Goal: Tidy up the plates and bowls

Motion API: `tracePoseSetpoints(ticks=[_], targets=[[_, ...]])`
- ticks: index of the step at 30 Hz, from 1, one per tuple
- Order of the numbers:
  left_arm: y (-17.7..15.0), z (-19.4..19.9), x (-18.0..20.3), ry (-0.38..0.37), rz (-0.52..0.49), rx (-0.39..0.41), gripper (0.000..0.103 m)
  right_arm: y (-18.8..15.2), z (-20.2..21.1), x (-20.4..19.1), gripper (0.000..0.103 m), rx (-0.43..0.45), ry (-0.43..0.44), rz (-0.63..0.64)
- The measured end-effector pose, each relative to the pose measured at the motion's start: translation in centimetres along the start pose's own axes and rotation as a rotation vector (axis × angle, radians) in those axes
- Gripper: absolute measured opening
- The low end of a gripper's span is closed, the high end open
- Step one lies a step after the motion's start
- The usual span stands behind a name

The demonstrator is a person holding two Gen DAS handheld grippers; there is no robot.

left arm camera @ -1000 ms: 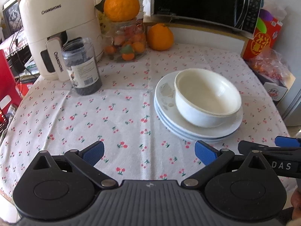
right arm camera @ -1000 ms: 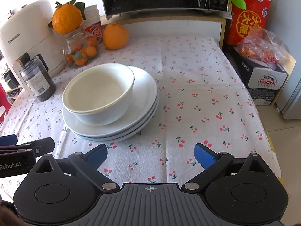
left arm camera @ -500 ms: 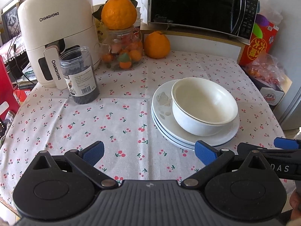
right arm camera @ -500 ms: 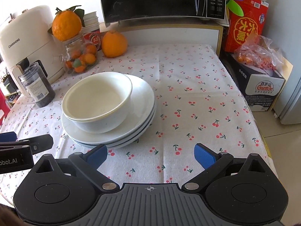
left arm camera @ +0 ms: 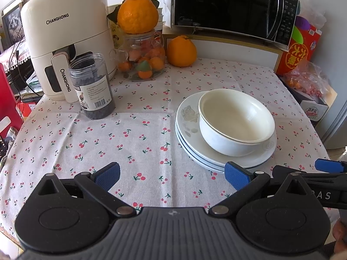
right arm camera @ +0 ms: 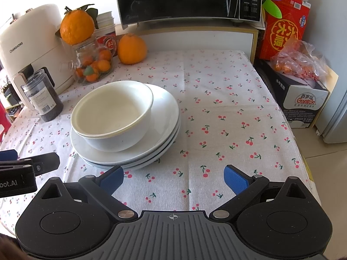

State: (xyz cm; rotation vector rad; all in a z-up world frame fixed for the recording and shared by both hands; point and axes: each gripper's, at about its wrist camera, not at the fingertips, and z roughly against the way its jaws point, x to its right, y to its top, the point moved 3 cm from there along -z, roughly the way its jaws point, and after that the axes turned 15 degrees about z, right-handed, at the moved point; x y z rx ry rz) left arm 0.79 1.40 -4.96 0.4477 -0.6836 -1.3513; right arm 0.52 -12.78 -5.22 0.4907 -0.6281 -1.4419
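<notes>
Showing nested bowls (left arm camera: 236, 121) atop stacked plates (left arm camera: 216, 158) at centre right of the bench (left arm camera: 108, 134). Left tool (left arm camera: 171, 173) and right tool (right arm camera: 173, 176), lower frame, gape empty. Glazed ware looks stiff, slippery, breakable; pinch a rim.

I read "CHANGHONG" twice on the air fryer (left arm camera: 65, 41) at ten o'clock: once on its body, once running down its handle. "Midea" sits on the microwave (left arm camera: 234, 6) at twelve. At three o'clock the box (right arm camera: 303, 106) says "Ganten". The left gripper (right arm camera: 13, 173) carries "bot.AI"; the right gripper (left arm camera: 321, 186) shows "AS". The jar (left arm camera: 93, 86) label is too small to read.
</notes>
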Motion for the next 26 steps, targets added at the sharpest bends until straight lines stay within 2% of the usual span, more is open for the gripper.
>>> tracePoseSetpoints(ticks=[19,26], targets=[[-0.16,-0.06,0.04,0.004,0.006,-0.012,0.103,0.09,-0.02,-0.1,0.1,0.001,0.001,0.004],[-0.31,-0.28,0.07,-0.021,-0.003,-0.041,0.103,0.07,-0.1,-0.25,0.1,-0.002,0.001,0.007]])
